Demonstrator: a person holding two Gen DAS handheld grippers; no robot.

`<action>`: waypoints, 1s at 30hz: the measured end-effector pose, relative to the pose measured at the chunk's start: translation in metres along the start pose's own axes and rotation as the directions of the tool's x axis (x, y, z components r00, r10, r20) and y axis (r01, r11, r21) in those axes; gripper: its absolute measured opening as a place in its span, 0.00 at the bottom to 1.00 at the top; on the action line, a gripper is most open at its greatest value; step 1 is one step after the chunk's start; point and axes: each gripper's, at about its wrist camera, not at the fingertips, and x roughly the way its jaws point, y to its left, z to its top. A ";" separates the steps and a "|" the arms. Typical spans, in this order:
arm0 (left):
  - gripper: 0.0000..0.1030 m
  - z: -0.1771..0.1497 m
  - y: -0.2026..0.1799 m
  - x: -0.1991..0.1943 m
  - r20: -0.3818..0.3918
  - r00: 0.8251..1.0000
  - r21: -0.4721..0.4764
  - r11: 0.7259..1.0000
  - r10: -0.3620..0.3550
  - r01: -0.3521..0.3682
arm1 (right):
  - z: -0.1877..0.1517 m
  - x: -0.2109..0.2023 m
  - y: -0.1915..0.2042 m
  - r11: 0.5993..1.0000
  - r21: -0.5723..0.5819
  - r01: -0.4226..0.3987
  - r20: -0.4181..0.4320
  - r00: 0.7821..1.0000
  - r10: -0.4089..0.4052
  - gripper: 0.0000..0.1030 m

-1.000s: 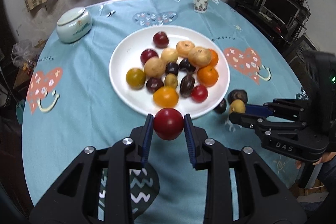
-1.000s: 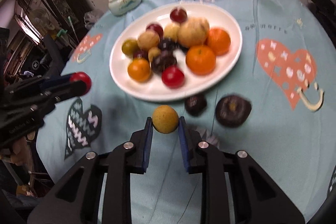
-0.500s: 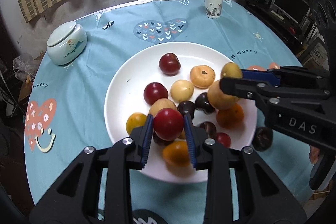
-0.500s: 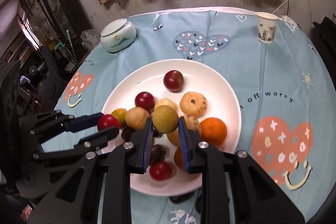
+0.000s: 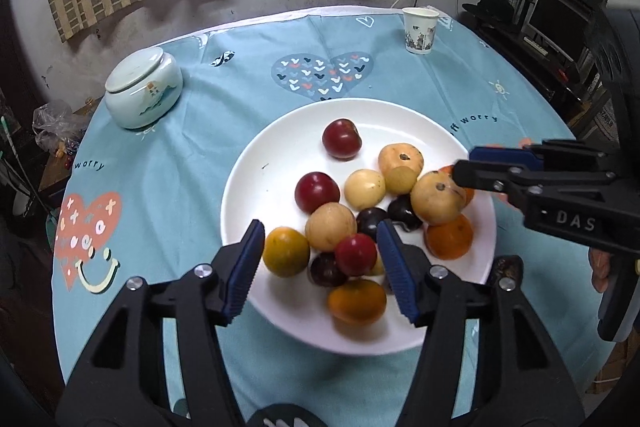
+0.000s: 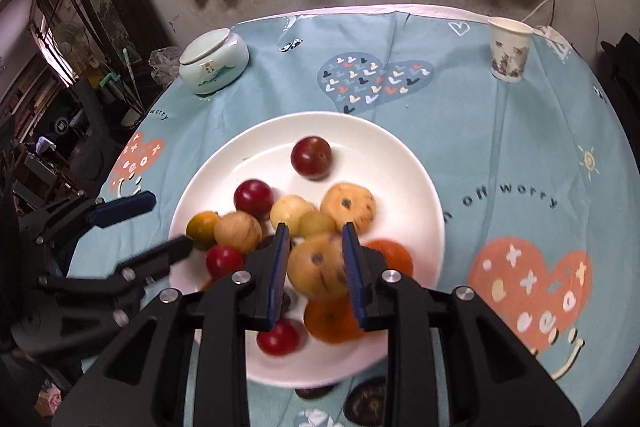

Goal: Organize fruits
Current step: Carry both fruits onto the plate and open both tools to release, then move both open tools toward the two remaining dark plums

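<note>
A white plate (image 5: 256,163) on the blue tablecloth holds several red, yellow, orange and dark fruits. My left gripper (image 5: 320,267) hangs over the plate's near side with its jaws opening. A small red fruit (image 5: 356,254) lies loose on the pile between them, clear of both pads. My right gripper (image 6: 315,229) hovers over the right of the pile, its jaws opening a little. A small yellow-green fruit (image 6: 316,225) sits just past its tips on the pile, no longer pinched. In the left wrist view it (image 5: 400,179) lies left of the right gripper (image 5: 464,163).
A lidded pale ceramic jar (image 5: 142,91) stands at the far left of the table, a paper cup (image 5: 419,30) at the far right. Dark fruits (image 6: 368,403) lie on the cloth by the plate's near edge. Shelves with a monitor (image 5: 556,23) stand beyond the table's right side.
Both grippers travelled from the table's near side to above the plate. The left jaws then spread and the red fruit dropped onto the pile. The yellow-green fruit left the right jaws.
</note>
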 end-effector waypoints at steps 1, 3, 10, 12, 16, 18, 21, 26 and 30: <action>0.62 -0.004 0.000 -0.006 0.004 1.000 -0.001 1.000 0.000 0.000 | -0.007 -0.005 -0.001 1.000 0.004 0.000 0.000 1.000 0.000 0.27; 0.62 -0.013 -0.002 -0.017 0.010 1.000 -0.003 1.000 -0.009 0.009 | -0.029 -0.019 -0.008 1.000 0.022 -0.001 -0.002 1.000 0.001 0.27; 0.63 -0.058 -0.025 -0.046 -0.042 0.995 0.004 0.996 -0.087 0.087 | -0.127 -0.045 -0.031 0.985 0.172 -0.013 -0.068 0.997 0.025 0.27; 0.63 -0.069 -0.037 -0.048 -0.069 0.992 0.015 0.994 -0.107 0.108 | -0.153 -0.046 -0.033 0.977 0.212 -0.007 -0.104 0.994 0.030 0.27; 0.63 -0.088 -0.066 -0.051 -0.108 0.985 0.062 0.988 -0.132 0.139 | -0.179 -0.050 -0.030 0.973 0.230 0.011 -0.135 0.991 0.021 0.27; 0.63 -0.093 -0.073 -0.053 -0.114 0.984 0.069 0.987 -0.135 0.144 | -0.183 -0.056 -0.026 0.977 0.212 0.018 -0.125 0.992 0.009 0.27; 0.63 -0.097 -0.077 -0.057 -0.113 0.985 0.066 0.988 -0.131 0.139 | -0.185 -0.066 -0.020 0.983 0.182 0.022 -0.097 0.995 -0.004 0.27; 0.63 -0.100 -0.080 -0.062 -0.102 0.988 0.045 0.991 -0.120 0.125 | -0.187 -0.071 -0.024 0.982 0.186 0.033 -0.077 0.997 -0.019 0.27; 0.63 -0.104 -0.089 -0.051 -0.113 0.983 -0.007 0.989 -0.146 0.146 | -0.188 -0.072 -0.028 0.979 0.201 0.017 -0.077 0.997 -0.001 0.27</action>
